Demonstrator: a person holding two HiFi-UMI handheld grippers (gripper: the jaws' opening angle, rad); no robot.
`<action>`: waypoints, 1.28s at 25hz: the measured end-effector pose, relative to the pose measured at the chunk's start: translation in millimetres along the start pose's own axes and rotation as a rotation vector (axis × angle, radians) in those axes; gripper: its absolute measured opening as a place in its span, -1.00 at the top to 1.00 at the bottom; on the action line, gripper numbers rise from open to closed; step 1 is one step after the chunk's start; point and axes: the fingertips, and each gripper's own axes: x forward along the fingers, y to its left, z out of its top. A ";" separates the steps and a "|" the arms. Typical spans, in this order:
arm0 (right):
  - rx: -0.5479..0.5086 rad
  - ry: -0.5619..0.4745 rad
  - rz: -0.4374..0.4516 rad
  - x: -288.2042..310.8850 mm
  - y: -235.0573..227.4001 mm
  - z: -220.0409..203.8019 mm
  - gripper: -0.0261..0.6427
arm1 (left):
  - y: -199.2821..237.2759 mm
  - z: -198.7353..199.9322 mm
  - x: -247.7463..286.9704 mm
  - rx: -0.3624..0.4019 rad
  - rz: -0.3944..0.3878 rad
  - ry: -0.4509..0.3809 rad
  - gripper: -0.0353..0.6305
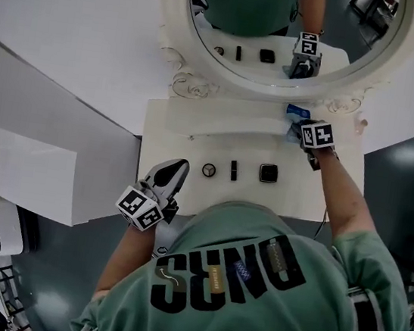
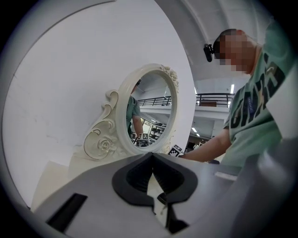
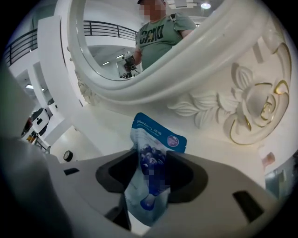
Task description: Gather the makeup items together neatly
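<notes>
On the white vanity table (image 1: 166,141), a round compact (image 1: 209,169), black lipstick (image 1: 233,170) and square black compact (image 1: 268,173) lie in a row. The right gripper (image 1: 298,126) meets a blue sachet (image 1: 297,111) below the oval mirror (image 1: 241,83).

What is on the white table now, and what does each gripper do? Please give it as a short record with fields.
surface: white table below oval mirror
loose items: round compact, black tube, square black case, in a row
left gripper: shut, empty
right gripper: closed on blue sachet, near mirror base
</notes>
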 end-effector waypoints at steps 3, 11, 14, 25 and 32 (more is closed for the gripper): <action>-0.021 -0.002 -0.010 -4.3 9.1 -4.6 0.64 | 6.9 4.0 -6.4 -0.004 -0.009 0.004 0.87; 0.022 -0.083 -0.008 -69.7 23.2 -47.5 0.81 | 11.8 10.1 -3.5 0.042 -0.100 0.009 0.87; 0.026 -0.007 -0.026 -80.1 20.0 -107.4 0.82 | 9.6 5.8 3.3 0.024 -0.135 0.016 0.87; -0.011 0.122 -0.029 -26.8 31.0 -198.4 0.22 | -4.3 -4.5 4.5 0.055 -0.158 0.119 0.87; -0.017 0.080 -0.010 -21.7 28.9 -195.7 0.18 | -5.3 -12.3 -19.1 0.064 -0.117 0.132 0.87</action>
